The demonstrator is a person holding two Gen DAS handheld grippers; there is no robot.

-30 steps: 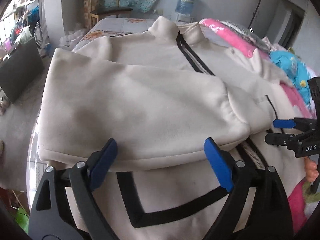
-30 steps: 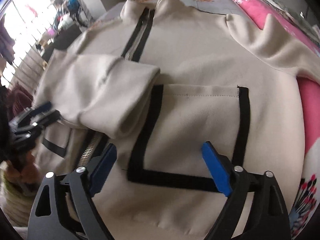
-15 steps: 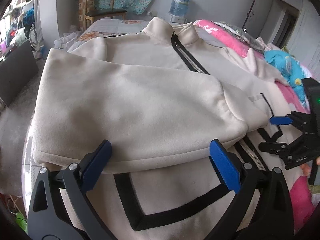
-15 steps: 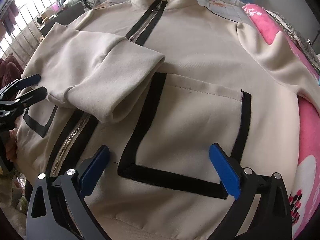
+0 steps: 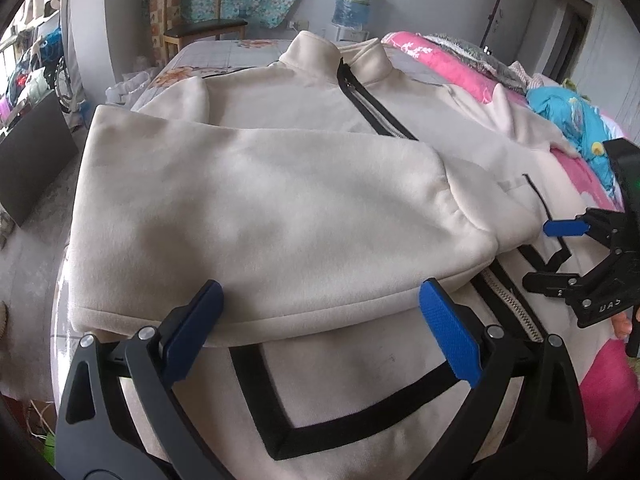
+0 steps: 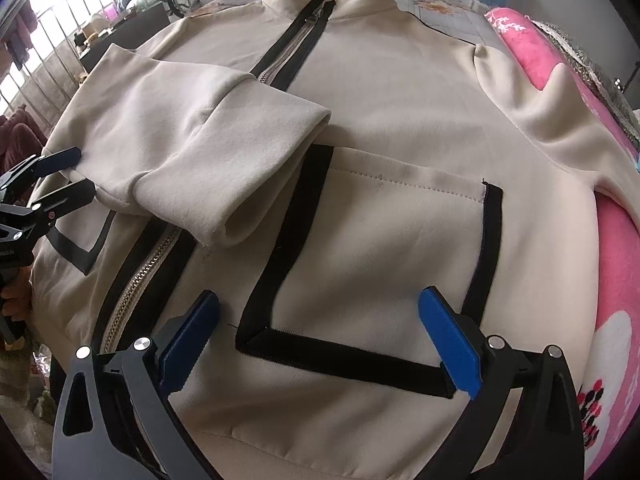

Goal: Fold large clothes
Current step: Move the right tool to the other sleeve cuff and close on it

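**Cream zip jacket, one sleeve folded in**

It's a cream fleece jacket [image 6: 400, 128] lying face up and spread flat, filling most of the frame, stand-up collar at the top centre. A black-taped zipper [image 6: 288, 52] runs down from the collar toward the lower left. One sleeve [image 6: 192, 140] is folded across the chest from the left, its open cuff lying over the zipper. The other sleeve [image 6: 552, 128] stretches off to the right. A black-trimmed pocket [image 6: 380, 248] sits lower centre.
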